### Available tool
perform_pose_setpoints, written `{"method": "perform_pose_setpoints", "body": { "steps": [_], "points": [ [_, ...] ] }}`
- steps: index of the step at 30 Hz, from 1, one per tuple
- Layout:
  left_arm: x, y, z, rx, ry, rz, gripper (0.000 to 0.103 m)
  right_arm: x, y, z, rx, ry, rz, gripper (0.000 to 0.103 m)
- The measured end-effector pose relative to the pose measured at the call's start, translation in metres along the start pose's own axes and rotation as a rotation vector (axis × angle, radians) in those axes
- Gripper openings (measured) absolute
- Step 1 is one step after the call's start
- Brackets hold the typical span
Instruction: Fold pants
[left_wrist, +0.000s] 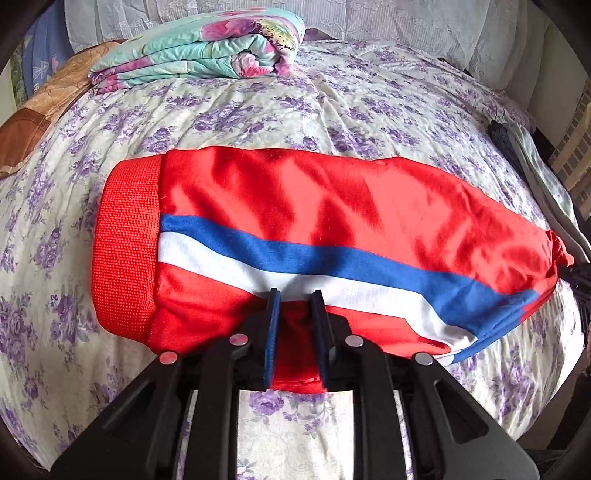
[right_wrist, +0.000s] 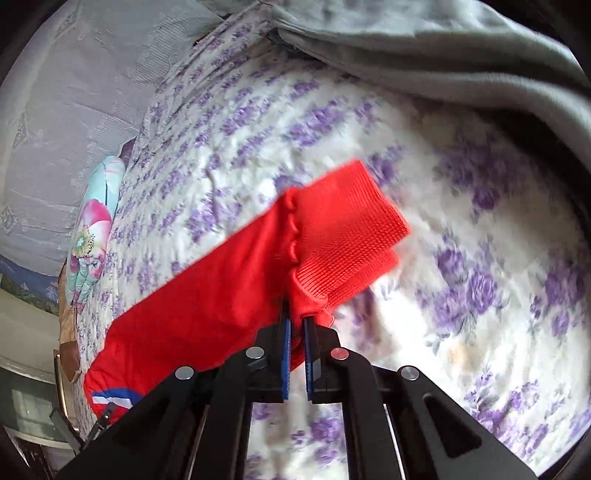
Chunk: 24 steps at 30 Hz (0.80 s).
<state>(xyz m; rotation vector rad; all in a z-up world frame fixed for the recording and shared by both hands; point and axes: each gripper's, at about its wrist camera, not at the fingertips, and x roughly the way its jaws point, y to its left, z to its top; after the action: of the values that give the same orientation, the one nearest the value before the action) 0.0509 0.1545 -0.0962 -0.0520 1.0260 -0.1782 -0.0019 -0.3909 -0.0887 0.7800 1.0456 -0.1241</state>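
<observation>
1. I am looking along my left gripper (left_wrist: 295, 293) at the red satin pants with a blue and white side stripe (left_wrist: 332, 221), which are lying lengthwise across the cream bedsheet printed with purple flowers (left_wrist: 258, 110).
2. The left fingers are closing on the near edge of the pants, and a fold of red cloth is sitting between the two blue pads (left_wrist: 272, 332).
3. The pants' red ribbed band (left_wrist: 125, 243) is lying at the end of the pants that falls on the left of this view, flat on the bedsheet.
4. Beyond the pants, a folded turquoise quilt with pink flowers (left_wrist: 207, 51) is resting at the far side of the bed, well apart from the pants.
5. I am holding my right gripper (right_wrist: 297, 321) at the other end of the pants (right_wrist: 207, 288), where its narrow-set fingers are pinching the red fabric just below a ribbed red cuff (right_wrist: 343, 236).
6. That cuff is rising off the bedsheet (right_wrist: 480, 295) and looks blurred.
7. Past the cuff, a grey-green blanket (right_wrist: 443, 48) is lying bunched on the far edge of the bed.
8. The striped part of the pants (right_wrist: 110, 398) is showing at the low end, away from the cuff.
</observation>
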Motion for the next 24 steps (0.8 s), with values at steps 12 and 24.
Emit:
{"method": "perform_pose_setpoints", "body": {
  "steps": [12, 24],
  "points": [
    [-0.012, 0.026, 0.001, -0.059, 0.044, -0.144, 0.017, -0.056, 0.03, -0.02, -0.212, -0.085, -0.122, 0.033],
    [0.012, 0.052, 0.057, -0.156, 0.095, -0.137, 0.017, 0.046, 0.292, -0.024, -0.903, 0.264, 0.222, 0.048]
  ]
}}
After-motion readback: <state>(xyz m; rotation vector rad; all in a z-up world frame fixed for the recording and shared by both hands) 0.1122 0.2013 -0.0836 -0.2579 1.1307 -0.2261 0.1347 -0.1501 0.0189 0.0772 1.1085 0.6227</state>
